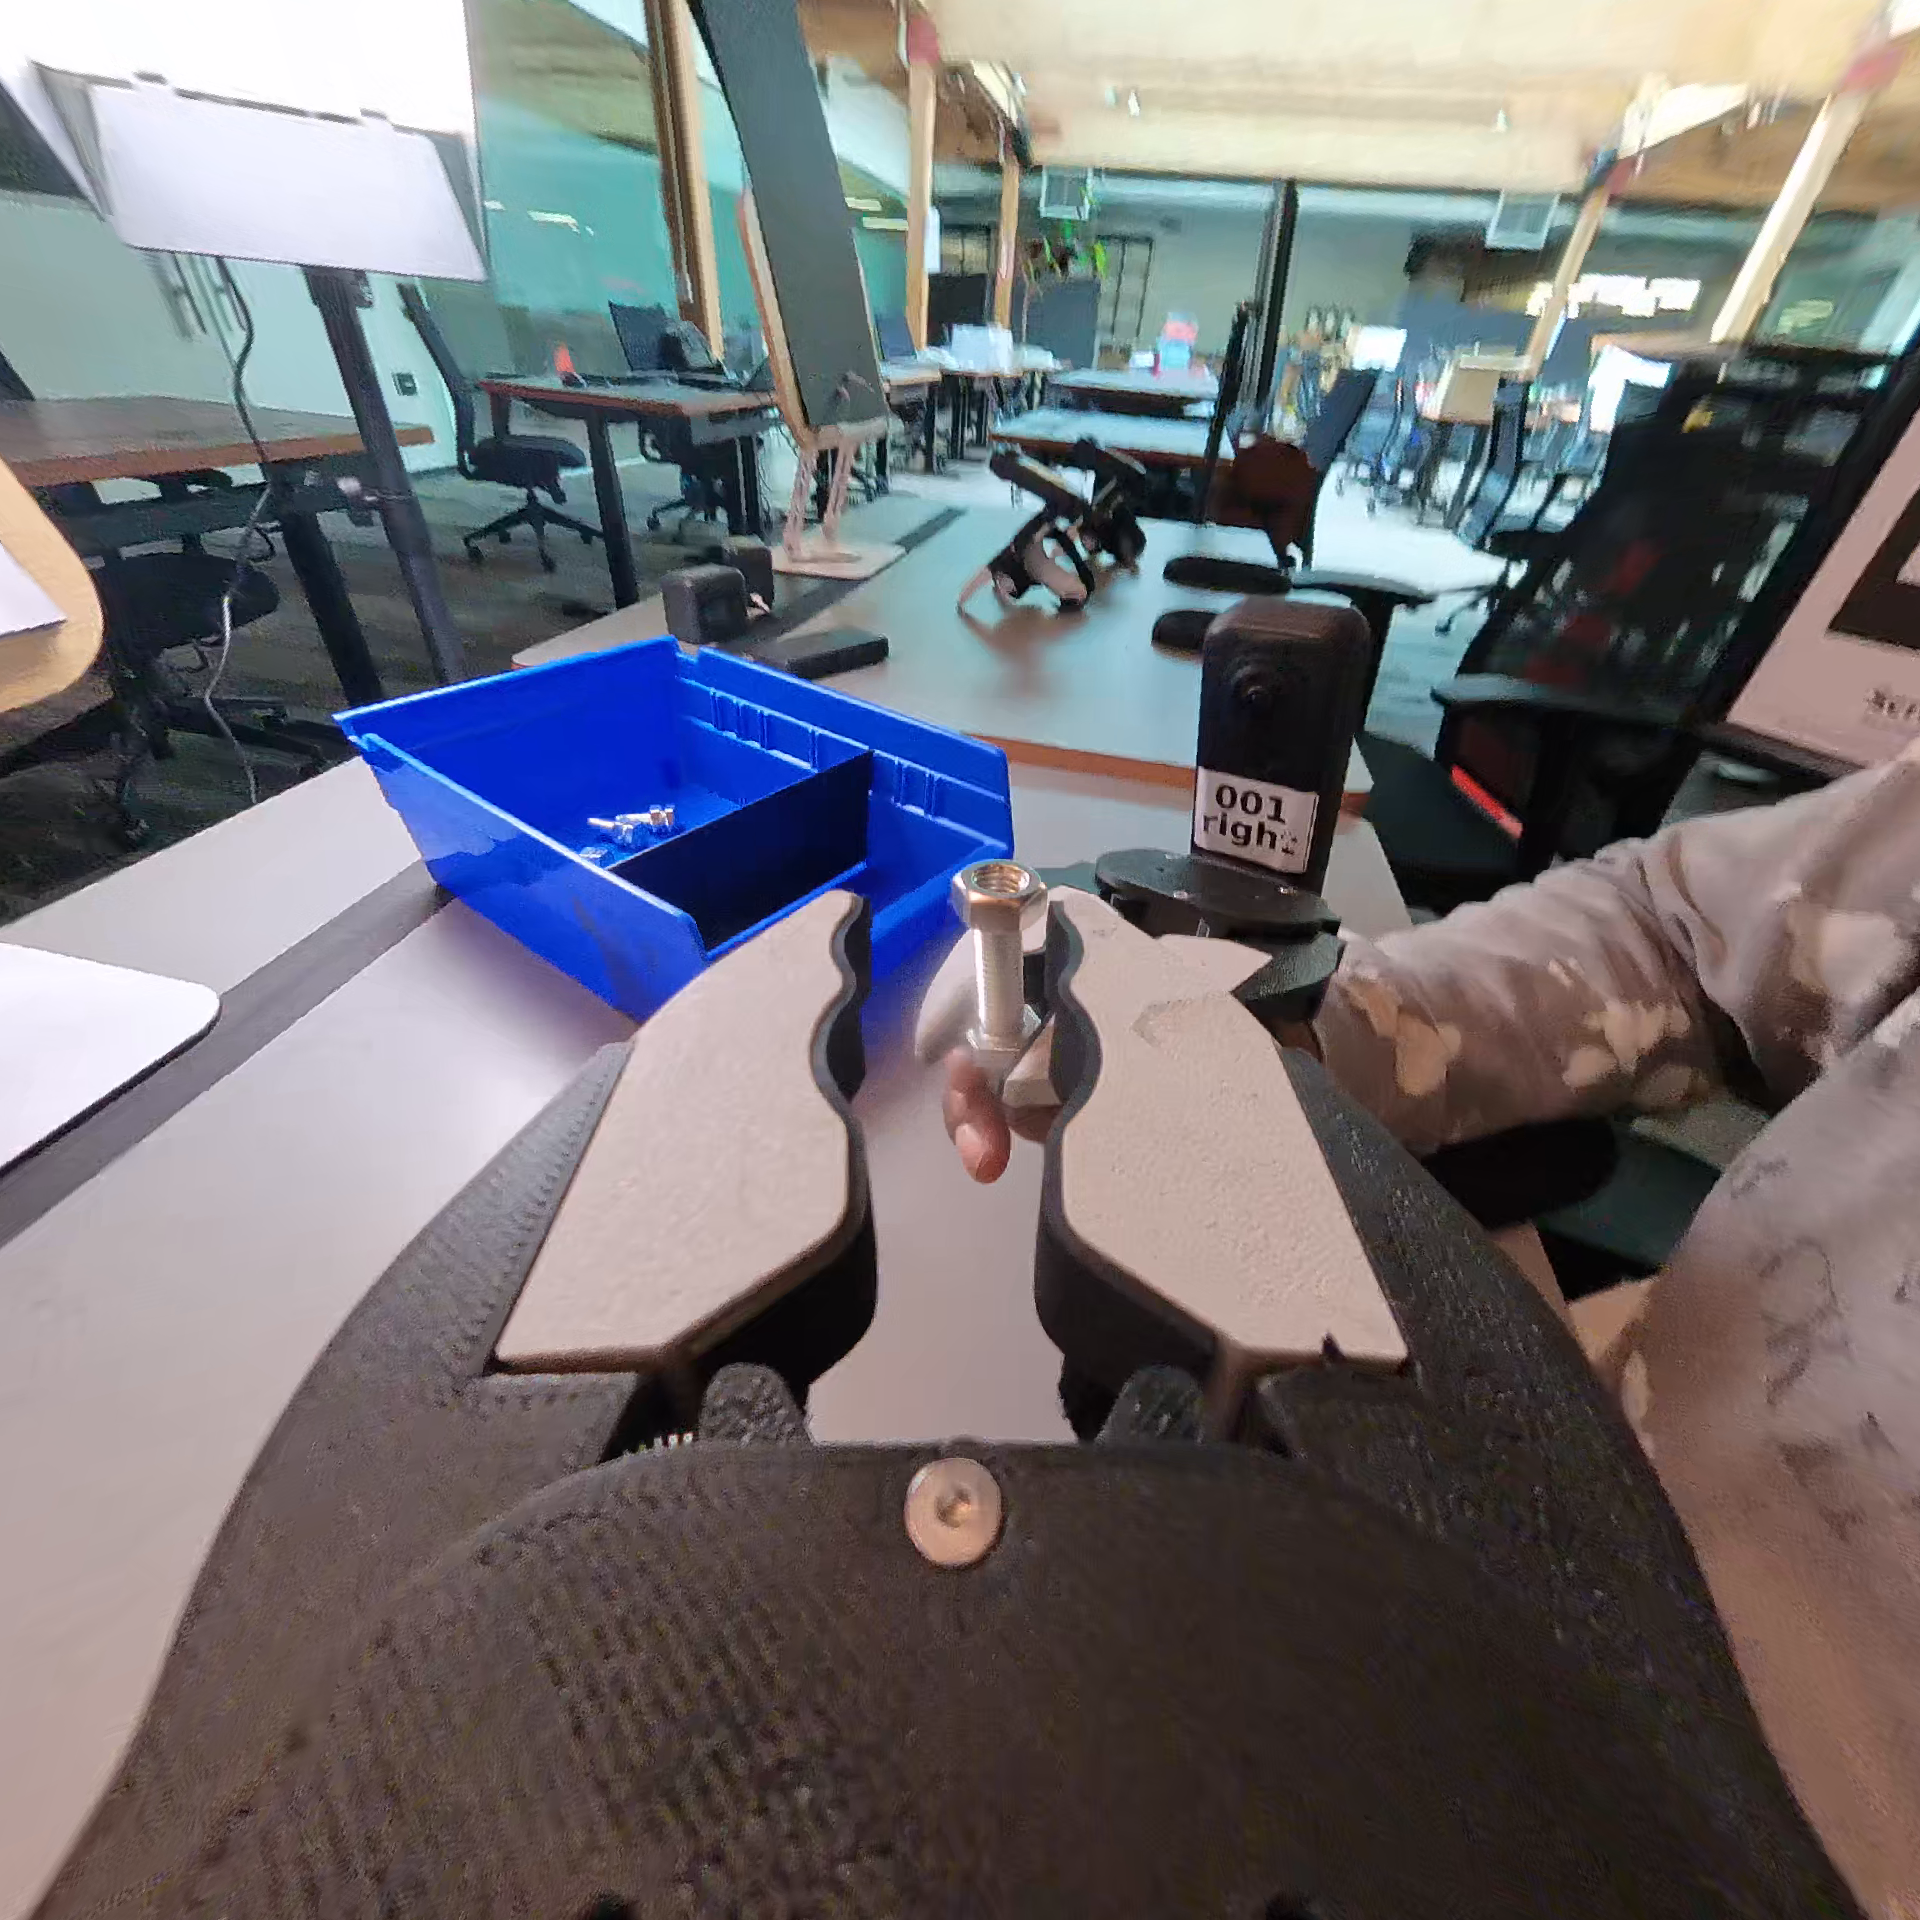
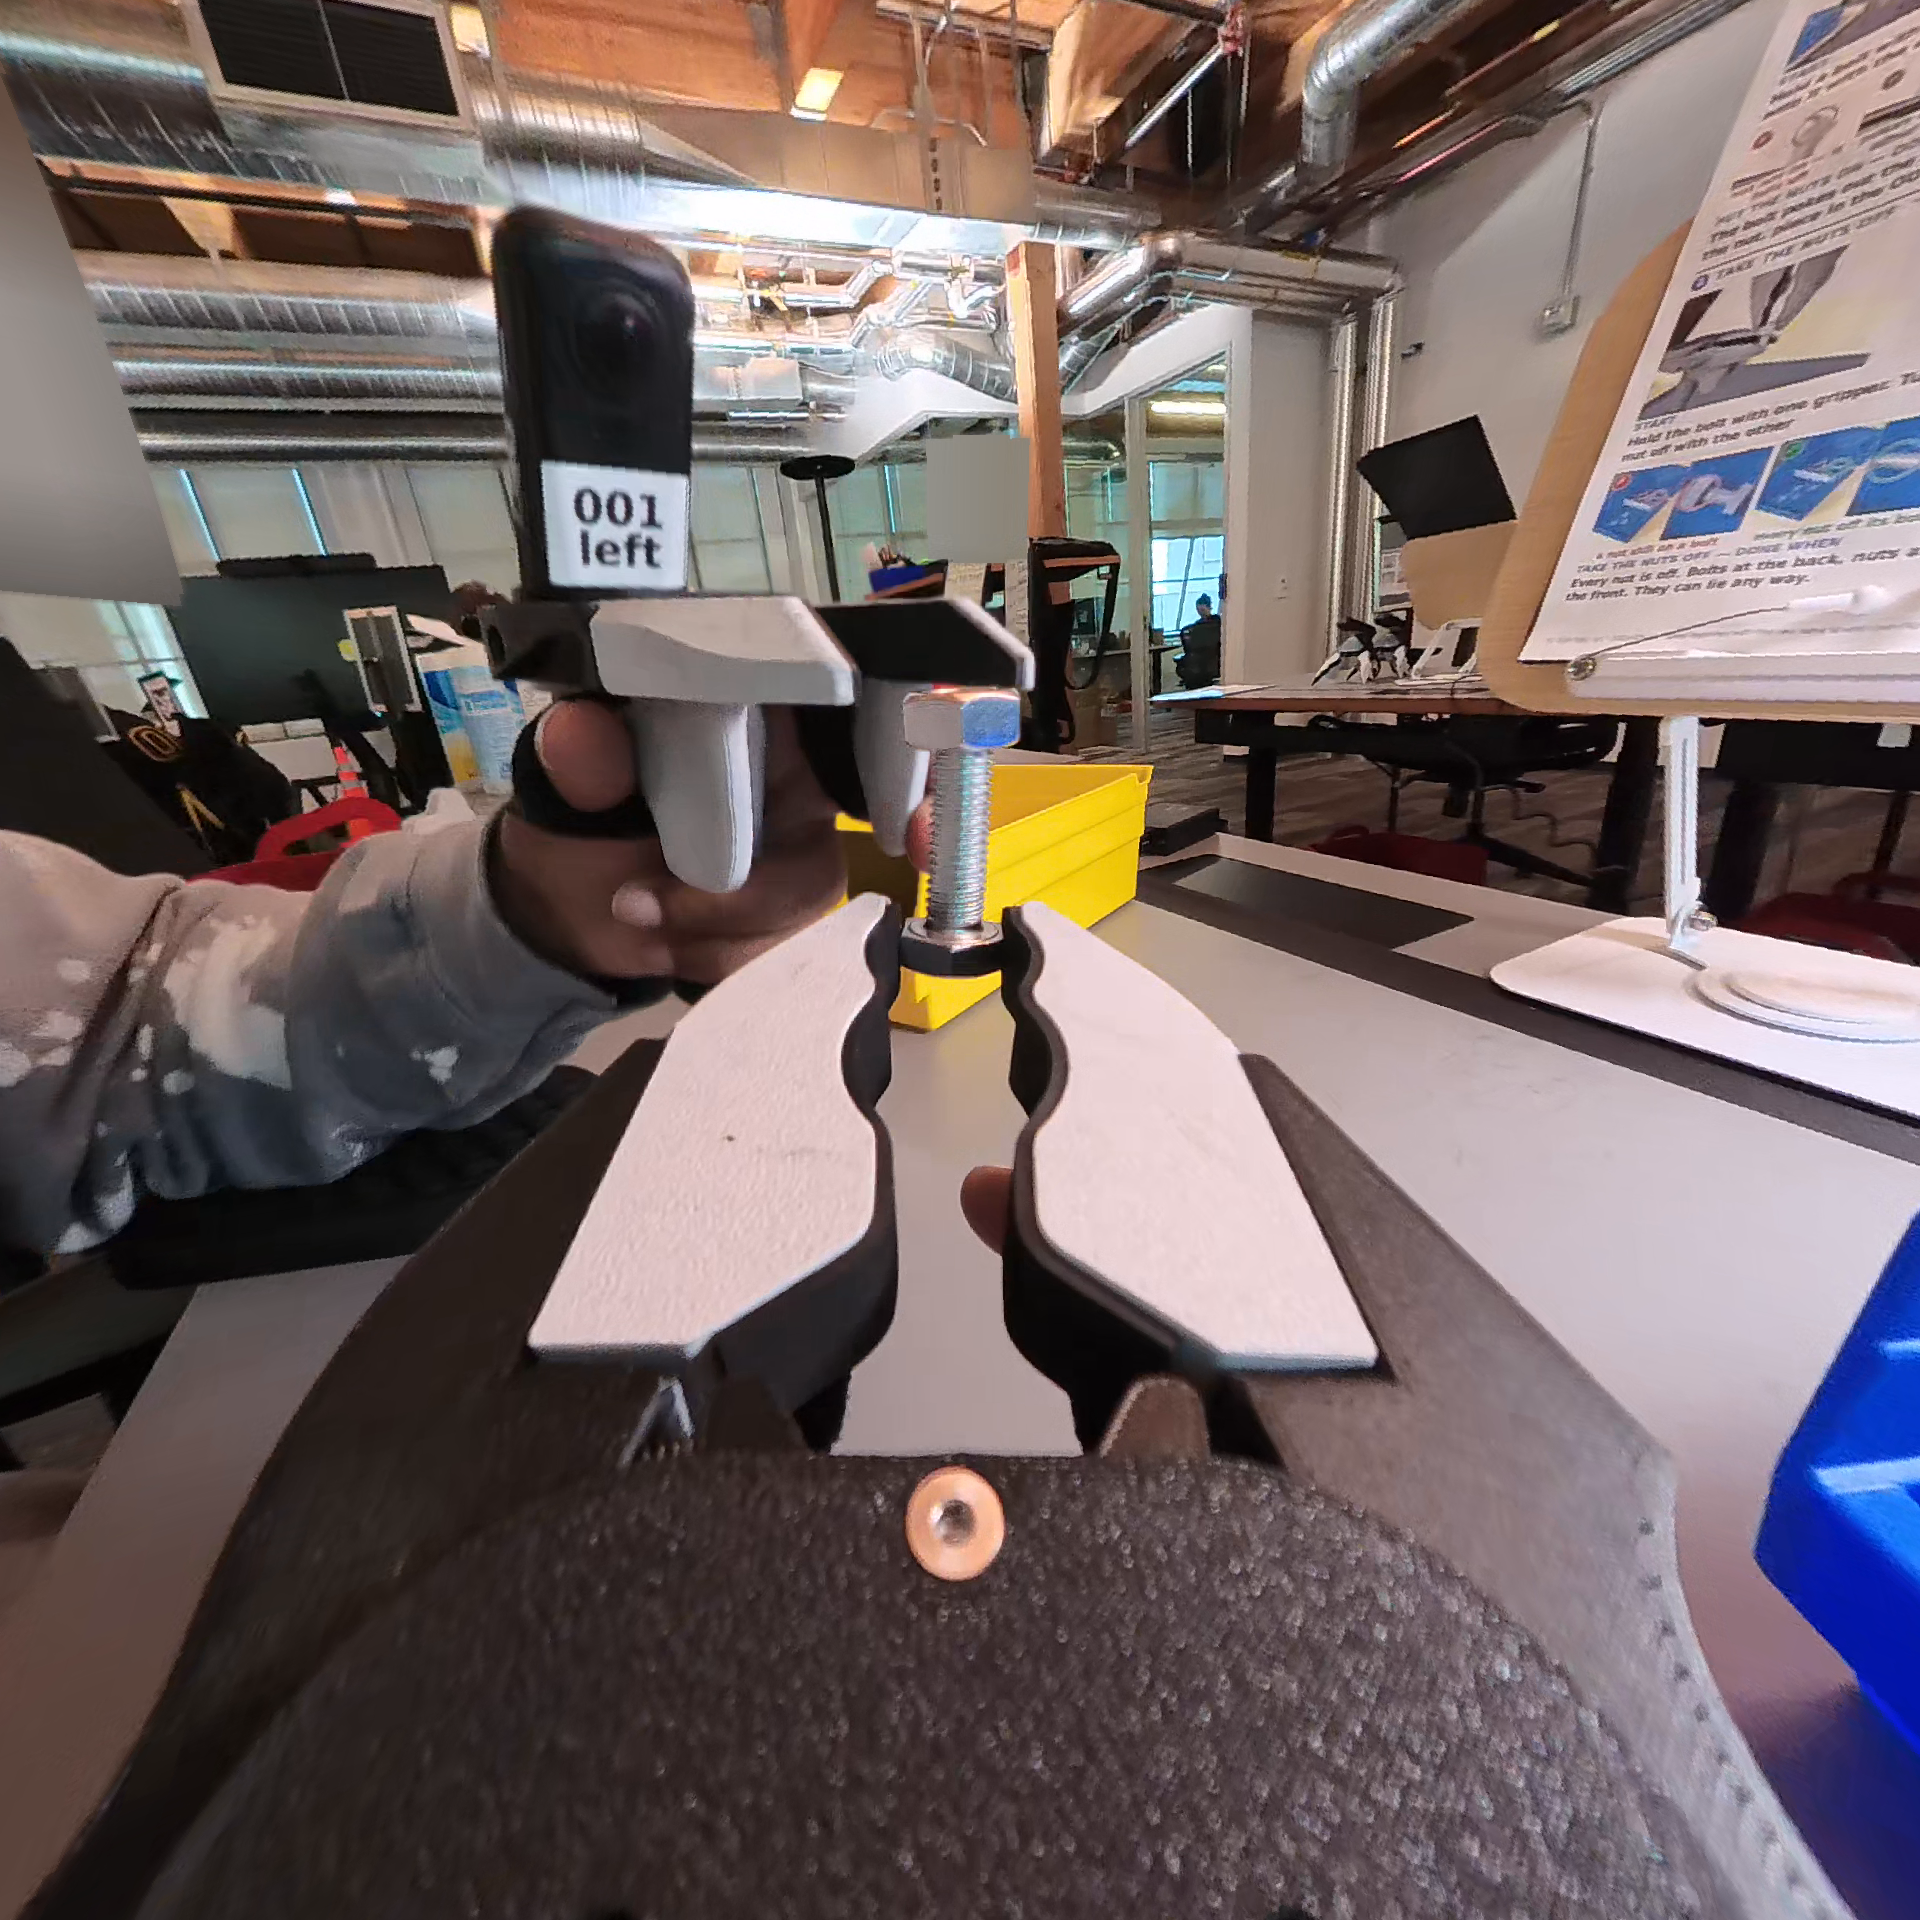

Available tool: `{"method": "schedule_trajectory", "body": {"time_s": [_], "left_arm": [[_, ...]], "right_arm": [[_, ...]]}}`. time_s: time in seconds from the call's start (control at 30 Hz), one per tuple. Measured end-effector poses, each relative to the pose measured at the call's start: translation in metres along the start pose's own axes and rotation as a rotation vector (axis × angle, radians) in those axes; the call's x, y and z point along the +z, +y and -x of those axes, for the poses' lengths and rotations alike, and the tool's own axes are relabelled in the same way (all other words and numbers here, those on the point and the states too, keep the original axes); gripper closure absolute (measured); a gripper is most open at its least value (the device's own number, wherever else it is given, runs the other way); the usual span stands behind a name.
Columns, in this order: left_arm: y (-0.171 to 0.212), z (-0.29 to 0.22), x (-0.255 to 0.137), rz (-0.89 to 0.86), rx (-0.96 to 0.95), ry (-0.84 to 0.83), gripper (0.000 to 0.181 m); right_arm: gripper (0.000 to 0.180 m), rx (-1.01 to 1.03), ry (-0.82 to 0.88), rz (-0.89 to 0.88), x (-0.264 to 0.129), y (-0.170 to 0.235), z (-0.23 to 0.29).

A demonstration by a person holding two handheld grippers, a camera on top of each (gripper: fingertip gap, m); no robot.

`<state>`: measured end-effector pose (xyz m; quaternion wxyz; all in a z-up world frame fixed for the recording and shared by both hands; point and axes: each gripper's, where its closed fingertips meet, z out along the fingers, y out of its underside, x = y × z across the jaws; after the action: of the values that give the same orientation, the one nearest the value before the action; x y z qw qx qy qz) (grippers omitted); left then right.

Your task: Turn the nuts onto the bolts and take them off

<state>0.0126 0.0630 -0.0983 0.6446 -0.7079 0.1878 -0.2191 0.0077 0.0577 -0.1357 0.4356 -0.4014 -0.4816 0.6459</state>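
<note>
The right gripper [image 2: 951, 925] has its jaws clenched on the lower end of a bolt [image 2: 958, 821], pinching the hex head and holding the shank upright above the tabletop [image 1: 312, 1195]. The left gripper [image 1: 951, 925] sits at the top end. Its jaws stand apart around the nut [image 1: 997, 894], which is close against one finger with a visible gap to the other, so I'd call that grip released rather than biting.

As for progress, the nut rides at the very tip of the thread with its bore showing open from above, and nearly the whole shank is bare beneath it. That reads as a nut either just started or about to come free — I can't tell which from here. Either way this pair is unfinished, and several small silvery fasteners [image 1: 629, 826] lie waiting in one compartment of the blue bin [image 1: 499, 831].

The bolt and nut are bright plated steel with crisp six-sided flats and a fine, even thread. The fingers are pale and matte with a grainy face and wavy black inner edges, mounted on coarse, ridged black printed bodies. The bin is glossy moulded plastic with slotted walls and a dark divider [image 1: 758, 831]. A yellow bin [image 2: 1049, 842] of the same sort stands further back on the smooth grey tabletop.
</note>
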Motion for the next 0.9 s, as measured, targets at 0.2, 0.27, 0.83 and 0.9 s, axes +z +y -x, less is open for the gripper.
{"method": "schedule_trajectory", "body": {"time_s": [0.2,0.27,0.83,0.9], "left_arm": [[0.002,-0.005,0.007,-0.019,-0.027,0.037,0.148],[0.004,-0.006,0.008,-0.012,-0.017,0.038,0.149],[-0.003,-0.007,0.003,-0.064,-0.027,0.066,0.149],[-0.003,-0.006,0.002,-0.067,-0.024,0.065,0.151]], "right_arm": [[0.161,-0.013,-0.012,0.006,0.001,0.0,0.005],[0.161,-0.01,-0.018,0.004,0.001,0.0,0.006],[0.161,-0.006,-0.043,-0.031,-0.001,-0.006,0.01],[0.161,-0.004,-0.047,-0.042,-0.002,-0.008,0.011]]}}
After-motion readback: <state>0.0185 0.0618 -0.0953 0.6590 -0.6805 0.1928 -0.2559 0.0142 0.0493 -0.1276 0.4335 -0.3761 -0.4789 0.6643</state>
